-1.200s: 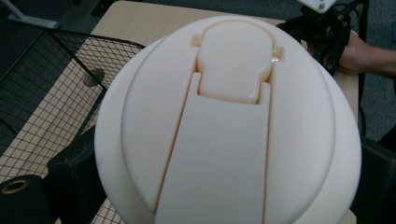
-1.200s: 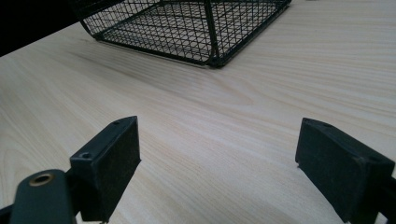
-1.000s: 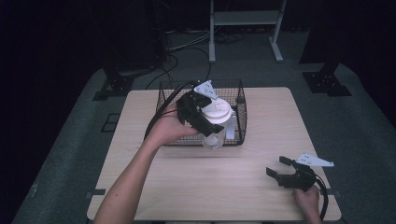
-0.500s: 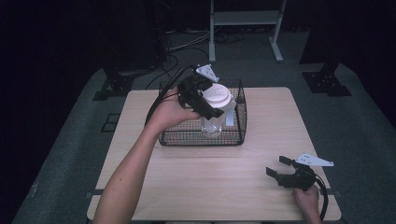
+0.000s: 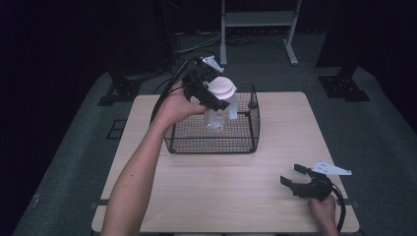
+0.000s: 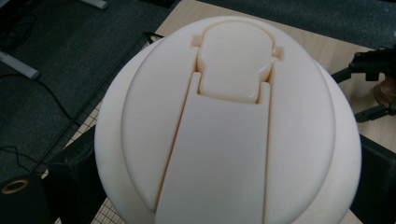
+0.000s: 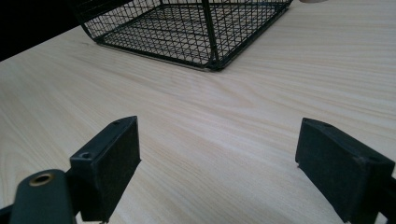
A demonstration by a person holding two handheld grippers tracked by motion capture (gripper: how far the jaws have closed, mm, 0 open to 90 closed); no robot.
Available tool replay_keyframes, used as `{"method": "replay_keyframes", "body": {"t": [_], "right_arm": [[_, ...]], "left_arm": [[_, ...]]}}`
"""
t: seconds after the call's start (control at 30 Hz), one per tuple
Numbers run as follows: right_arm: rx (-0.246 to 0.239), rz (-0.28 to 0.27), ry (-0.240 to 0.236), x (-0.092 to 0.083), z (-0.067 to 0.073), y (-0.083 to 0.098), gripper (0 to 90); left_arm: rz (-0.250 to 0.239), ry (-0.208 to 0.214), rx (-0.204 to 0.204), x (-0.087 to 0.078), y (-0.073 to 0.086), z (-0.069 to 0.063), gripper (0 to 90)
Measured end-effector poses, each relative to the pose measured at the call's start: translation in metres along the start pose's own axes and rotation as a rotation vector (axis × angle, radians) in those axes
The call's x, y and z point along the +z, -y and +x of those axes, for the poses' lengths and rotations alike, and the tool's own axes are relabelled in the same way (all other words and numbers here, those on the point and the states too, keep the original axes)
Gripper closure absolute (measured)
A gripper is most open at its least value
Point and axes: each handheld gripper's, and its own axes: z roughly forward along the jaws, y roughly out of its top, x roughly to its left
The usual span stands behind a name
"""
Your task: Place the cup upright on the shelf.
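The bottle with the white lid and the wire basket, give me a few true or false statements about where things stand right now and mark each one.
1. The left gripper holds the clear bottle above the wire basket. True.
2. The right gripper is shut on a cup. False: its jaws stand wide apart over bare table and hold nothing.
3. The bottle carries a white lid with a flip tab. True.
4. The basket stands at the near right corner of the table. False: it stands at the far side, left of the middle.
5. The right gripper is inside the basket. False: it sits low at the table's near right corner, well apart from the basket.
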Motion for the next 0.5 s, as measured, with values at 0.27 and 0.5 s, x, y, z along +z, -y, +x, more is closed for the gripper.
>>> {"method": "replay_keyframes", "body": {"t": [0.27,0.5], "right_arm": [[0.016,-0.017,-0.01,-0.001,-0.001,0.0,12.9],[0.014,-0.018,-0.012,-0.001,-0.001,0.0,12.9]], "left_arm": [[0.001,-0.042,-0.022,0.011,0.002,0.013,5.2],[0.008,-0.049,-0.057,0.027,0.002,0.025,5.3]]}}
